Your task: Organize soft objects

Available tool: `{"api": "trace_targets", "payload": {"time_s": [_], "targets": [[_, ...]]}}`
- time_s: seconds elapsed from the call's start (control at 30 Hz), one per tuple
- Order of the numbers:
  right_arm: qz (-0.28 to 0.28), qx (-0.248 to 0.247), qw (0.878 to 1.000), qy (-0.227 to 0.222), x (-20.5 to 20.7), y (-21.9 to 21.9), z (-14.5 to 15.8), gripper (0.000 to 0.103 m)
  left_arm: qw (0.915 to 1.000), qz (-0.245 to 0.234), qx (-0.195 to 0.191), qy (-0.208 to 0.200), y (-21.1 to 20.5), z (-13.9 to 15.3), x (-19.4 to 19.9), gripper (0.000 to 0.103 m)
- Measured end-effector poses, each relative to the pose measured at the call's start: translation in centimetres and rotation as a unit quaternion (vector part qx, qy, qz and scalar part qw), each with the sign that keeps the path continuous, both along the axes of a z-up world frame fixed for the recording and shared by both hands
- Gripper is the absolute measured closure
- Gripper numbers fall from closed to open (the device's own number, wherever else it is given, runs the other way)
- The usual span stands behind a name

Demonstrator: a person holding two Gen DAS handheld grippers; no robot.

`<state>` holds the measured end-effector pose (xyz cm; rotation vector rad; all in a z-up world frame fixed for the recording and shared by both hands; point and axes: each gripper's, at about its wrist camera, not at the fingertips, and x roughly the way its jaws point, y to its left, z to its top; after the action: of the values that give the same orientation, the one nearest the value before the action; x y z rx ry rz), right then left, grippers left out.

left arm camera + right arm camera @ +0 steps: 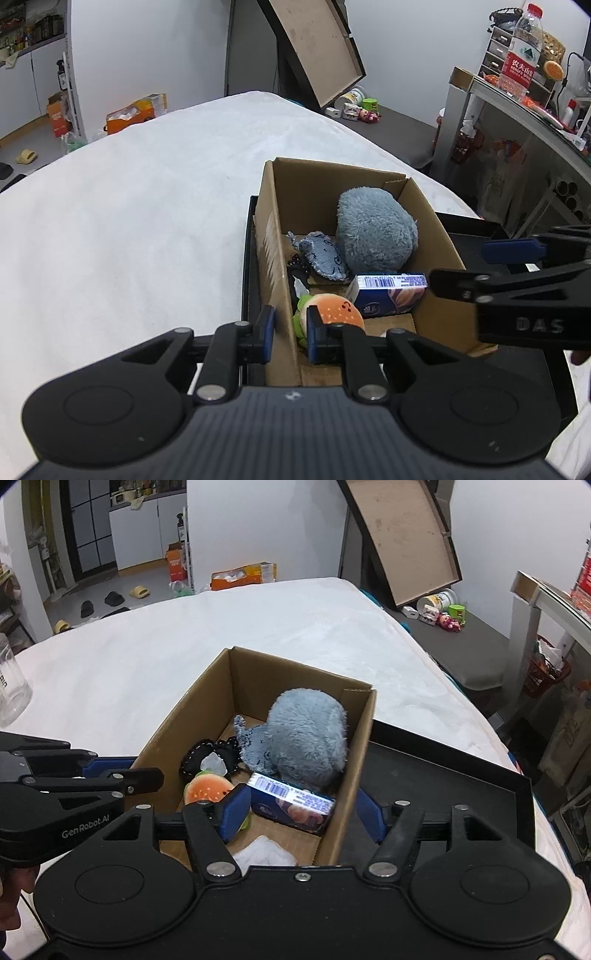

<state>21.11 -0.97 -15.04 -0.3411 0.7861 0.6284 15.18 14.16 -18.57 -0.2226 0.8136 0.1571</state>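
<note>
While the left gripper (290,332) pinches the cardboard box (275,258) wall, the right gripper's (299,814) jaws stand wide, straddling the box's other wall near the bed's (129,221) edge.

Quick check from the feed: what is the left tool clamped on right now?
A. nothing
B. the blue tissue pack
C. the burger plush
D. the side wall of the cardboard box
D: the left tool has one pad on each side of the cardboard box wall, pinching it; the burger plush lies loose inside.
</note>
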Motion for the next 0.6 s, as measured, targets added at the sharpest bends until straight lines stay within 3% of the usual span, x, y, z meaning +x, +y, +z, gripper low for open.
{"api": "trace_targets", "payload": {"time_s": [0.13,0.27,0.4,0.6], "targets": [[-0.009,0.006,1.000,0.002,-0.2,-1.3,0.7,0.034,0.9999,-0.001,0.009,0.008,-0.6,0.2,0.1,0.077],[-0.016,0.016,1.000,0.016,-0.1,-3.1,1.8,0.027,0.9998,-0.013,0.004,0.015,-1.1,0.7,0.2,0.054],[-0.022,0.026,0.999,0.031,-0.1,-4.9,3.0,0.017,0.9996,-0.020,0.009,0.016,-1.5,1.9,-0.2,0.038],[-0.056,0.044,0.996,0.046,0.5,-8.7,4.8,0.008,0.9992,-0.025,0.024,0.018,-2.5,3.8,-0.8,0.027]]}}
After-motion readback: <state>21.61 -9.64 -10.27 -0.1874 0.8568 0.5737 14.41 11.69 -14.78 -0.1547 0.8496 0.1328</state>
